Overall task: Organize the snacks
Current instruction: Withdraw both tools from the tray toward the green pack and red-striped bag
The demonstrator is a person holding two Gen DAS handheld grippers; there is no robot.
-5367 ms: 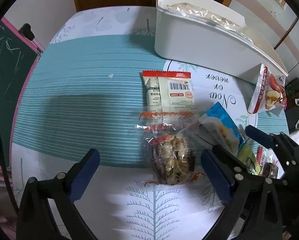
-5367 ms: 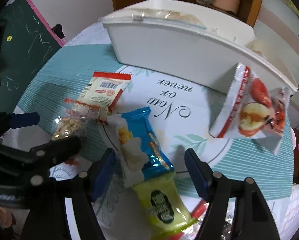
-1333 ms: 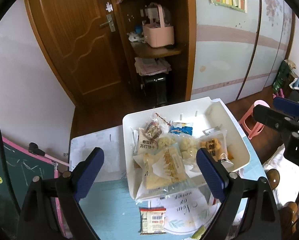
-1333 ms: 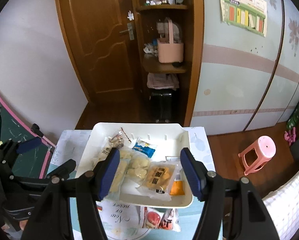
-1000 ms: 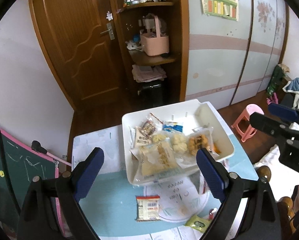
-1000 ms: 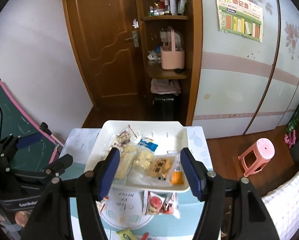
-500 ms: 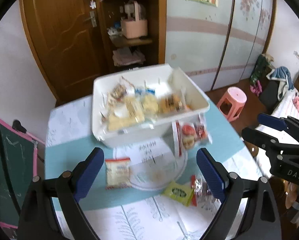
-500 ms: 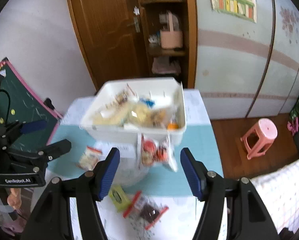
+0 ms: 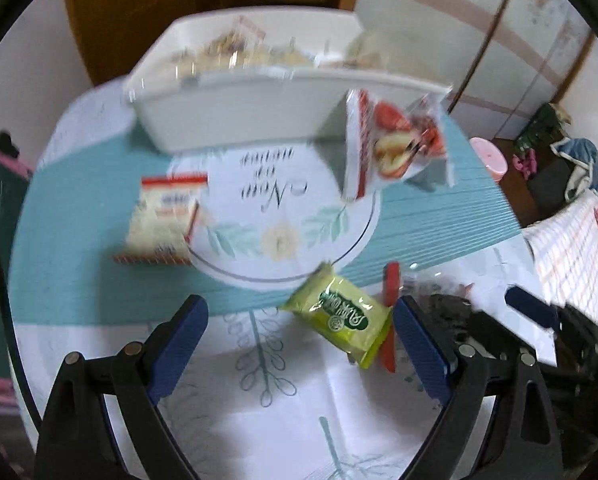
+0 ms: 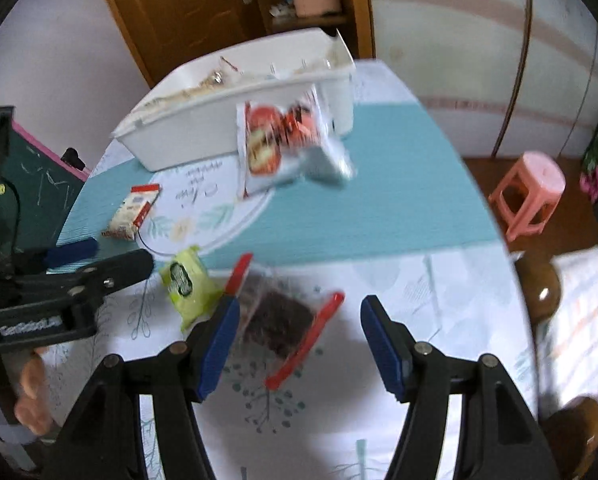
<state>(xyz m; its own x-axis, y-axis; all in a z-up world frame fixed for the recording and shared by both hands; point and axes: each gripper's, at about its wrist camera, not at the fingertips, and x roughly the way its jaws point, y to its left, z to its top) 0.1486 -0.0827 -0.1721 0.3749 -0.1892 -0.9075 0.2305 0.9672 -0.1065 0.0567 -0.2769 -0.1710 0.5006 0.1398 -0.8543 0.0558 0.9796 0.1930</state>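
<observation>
The left gripper is seen with its blue pads spread wide and nothing clasped between them; a green snack packet lies on the table in the gap, nearer the right pad, with no pad pressing on it. The right gripper is likewise released, its jaws standing partly apart above a clear packet with red edges and dark contents, which lies flat on the tablecloth just beside the left pad without being gripped. In the right wrist view the green packet is found just to the left of that dark packet, and the left gripper's black body is seen at the left edge, held by a hand. Further out, a red-and-cream packet lies at the left rim of a round printed mat. Beyond the mat a white bin stands at the far side of the table, with several snack bags visible inside, blurred. A larger red-and-white bag leans against the bin's near wall at its right end. A pink stool is seen on the floor beyond the table.
</observation>
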